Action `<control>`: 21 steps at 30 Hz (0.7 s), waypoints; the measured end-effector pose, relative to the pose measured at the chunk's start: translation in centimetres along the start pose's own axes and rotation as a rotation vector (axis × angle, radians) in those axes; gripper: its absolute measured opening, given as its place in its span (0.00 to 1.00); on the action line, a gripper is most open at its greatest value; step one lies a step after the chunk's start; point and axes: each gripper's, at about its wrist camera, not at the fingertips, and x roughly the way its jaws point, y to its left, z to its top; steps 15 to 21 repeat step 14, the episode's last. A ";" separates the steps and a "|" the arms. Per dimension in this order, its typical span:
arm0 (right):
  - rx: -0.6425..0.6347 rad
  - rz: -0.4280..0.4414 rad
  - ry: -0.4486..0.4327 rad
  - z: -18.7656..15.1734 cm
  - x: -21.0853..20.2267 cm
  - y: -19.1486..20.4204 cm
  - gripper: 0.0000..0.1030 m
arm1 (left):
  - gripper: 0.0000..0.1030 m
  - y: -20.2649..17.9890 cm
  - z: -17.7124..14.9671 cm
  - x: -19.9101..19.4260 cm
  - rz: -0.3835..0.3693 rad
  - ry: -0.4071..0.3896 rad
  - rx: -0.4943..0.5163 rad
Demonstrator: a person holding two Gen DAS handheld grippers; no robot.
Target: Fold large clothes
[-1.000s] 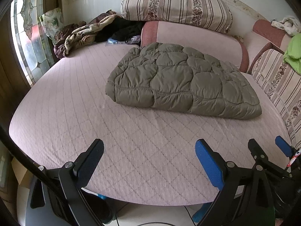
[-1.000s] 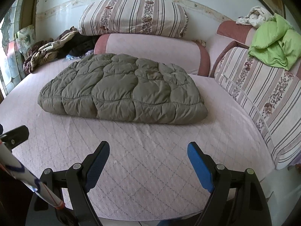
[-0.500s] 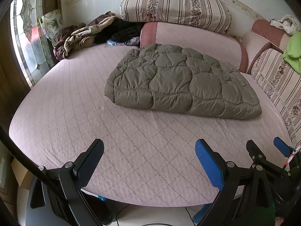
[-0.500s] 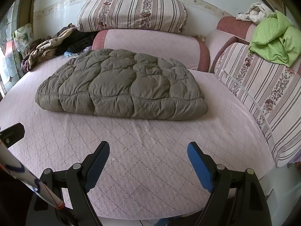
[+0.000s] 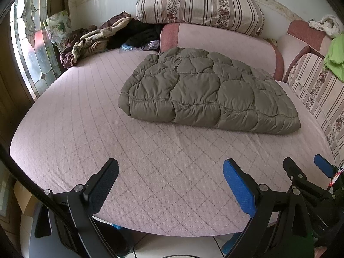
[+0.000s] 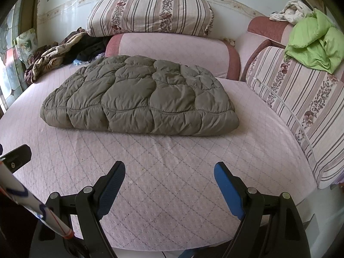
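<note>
1. Stained glass fills the window (image 5: 32,49) at far left, with a heap of clothes (image 5: 90,40) just beside it.
2. An olive quilted jacket (image 6: 137,96) lies folded mid-bed (image 5: 75,118), below a striped pillow (image 6: 150,13).
3. A green cloth (image 6: 311,45) drapes the striped cushion (image 6: 301,99) at right.
4. Left gripper (image 5: 171,179) and right gripper (image 6: 169,179) hover at the near edge, jaws spread, holding nothing.

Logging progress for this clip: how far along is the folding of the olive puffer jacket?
Done: the olive puffer jacket lies as a compact folded bundle on the pink bed. In hand: nothing; the left gripper and right gripper are open, short of it. Left: apparently nothing, perhaps a tidy-up.
</note>
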 end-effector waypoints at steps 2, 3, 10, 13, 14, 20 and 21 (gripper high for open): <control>-0.001 0.001 0.001 0.0 0.1 0.0 0.85 | 0.94 0.1 -0.1 0.2 -0.001 0.004 0.000; -0.001 0.002 0.002 0.0 0.1 0.1 0.85 | 0.94 0.0 -0.1 0.3 -0.001 0.006 -0.001; -0.004 0.010 0.011 -0.1 0.4 0.4 0.85 | 0.94 0.1 -0.2 0.6 0.003 0.015 -0.003; -0.007 0.018 0.020 -0.2 0.5 0.5 0.85 | 0.94 0.2 -0.2 0.8 0.000 0.020 -0.004; -0.007 0.021 0.023 -0.2 0.6 0.6 0.85 | 0.94 0.2 -0.2 0.9 0.003 0.023 -0.006; -0.007 0.021 0.023 -0.2 0.6 0.6 0.85 | 0.94 0.2 -0.2 0.9 0.003 0.023 -0.006; -0.007 0.021 0.023 -0.2 0.6 0.6 0.85 | 0.94 0.2 -0.2 0.9 0.003 0.023 -0.006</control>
